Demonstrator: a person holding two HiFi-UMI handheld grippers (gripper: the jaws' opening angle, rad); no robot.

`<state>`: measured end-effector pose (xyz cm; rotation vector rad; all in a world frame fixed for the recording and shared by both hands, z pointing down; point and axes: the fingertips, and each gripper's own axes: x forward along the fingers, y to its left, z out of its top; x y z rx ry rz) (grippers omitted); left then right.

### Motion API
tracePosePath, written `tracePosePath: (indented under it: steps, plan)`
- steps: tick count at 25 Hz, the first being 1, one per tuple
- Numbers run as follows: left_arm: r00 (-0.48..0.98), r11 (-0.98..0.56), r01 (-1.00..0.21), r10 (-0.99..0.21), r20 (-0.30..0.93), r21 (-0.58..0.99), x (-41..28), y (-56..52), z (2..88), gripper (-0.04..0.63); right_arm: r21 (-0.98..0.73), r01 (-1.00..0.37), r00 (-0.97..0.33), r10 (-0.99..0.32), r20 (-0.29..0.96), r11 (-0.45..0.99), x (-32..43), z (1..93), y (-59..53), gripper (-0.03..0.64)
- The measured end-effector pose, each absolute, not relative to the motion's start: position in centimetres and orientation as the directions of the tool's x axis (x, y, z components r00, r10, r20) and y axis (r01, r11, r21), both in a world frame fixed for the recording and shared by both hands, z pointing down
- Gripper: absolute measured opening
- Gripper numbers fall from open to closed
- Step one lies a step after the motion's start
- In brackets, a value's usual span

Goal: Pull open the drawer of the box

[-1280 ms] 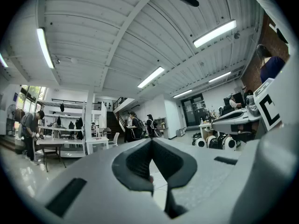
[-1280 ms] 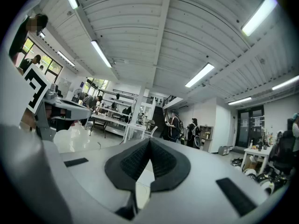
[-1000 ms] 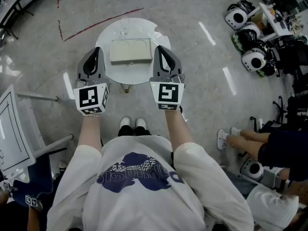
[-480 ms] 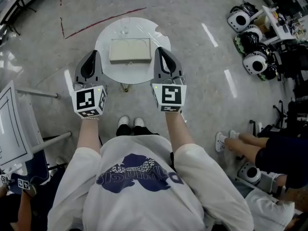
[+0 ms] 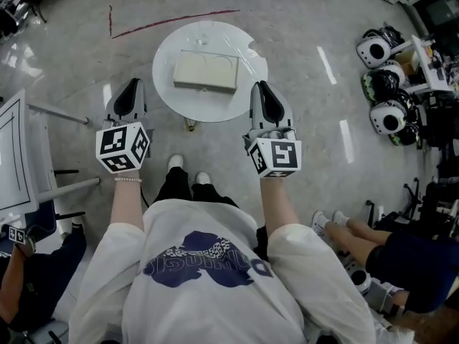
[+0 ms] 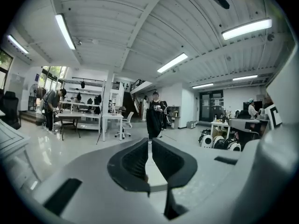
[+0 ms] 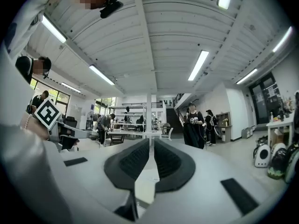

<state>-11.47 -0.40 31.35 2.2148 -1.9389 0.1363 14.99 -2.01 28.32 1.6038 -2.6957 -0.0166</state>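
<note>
A flat beige box (image 5: 207, 72) lies on a small round white table (image 5: 172, 95) in the head view; its drawer looks closed. My left gripper (image 5: 129, 86) is held off the table's left edge, jaws together and nothing in them. My right gripper (image 5: 262, 87) is beside the table's right rim; its jaws are only just starting to open from a thin slit, with nothing between them. Both gripper views point level across the hall, so the left gripper (image 6: 149, 141) and right gripper (image 7: 152, 141) see neither box nor table.
White round robot units (image 5: 380, 84) crowd the floor at the right. A seated person's legs (image 5: 401, 256) are at lower right, a white framed panel (image 5: 11, 163) at the left. A red tape line (image 5: 172, 21) runs behind the table. People stand far off in the hall.
Both grippers have drawn apart and off the table's sides, the left going further left. The head view has shifted, so the table sits higher and further away.
</note>
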Motion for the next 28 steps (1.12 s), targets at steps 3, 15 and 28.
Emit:
tracePosePath:
  steps: [3, 15, 28]
  plan:
    - [0.156, -0.134, -0.986, -0.953, 0.259, 0.102, -11.4, -1.1, 33.2, 0.015, -0.003, -0.870, -0.493, -0.869, 0.041, 0.493, 14.1, 29.8, -2.2, 0.012]
    - [0.305, -0.251, -0.952, -0.777, 0.551, 0.173, -9.8, -7.2, 44.5, 0.078, -0.093, -0.890, -0.452, -0.843, 0.291, 0.446, 11.5, 39.4, -4.3, 0.097]
    - [0.385, -0.269, -0.922, -0.569, 0.726, 0.278, -8.8, -11.7, 54.4, 0.080, -0.167, -0.904, -0.422, -0.753, 0.505, 0.395, 8.0, 47.7, -6.3, 0.117]
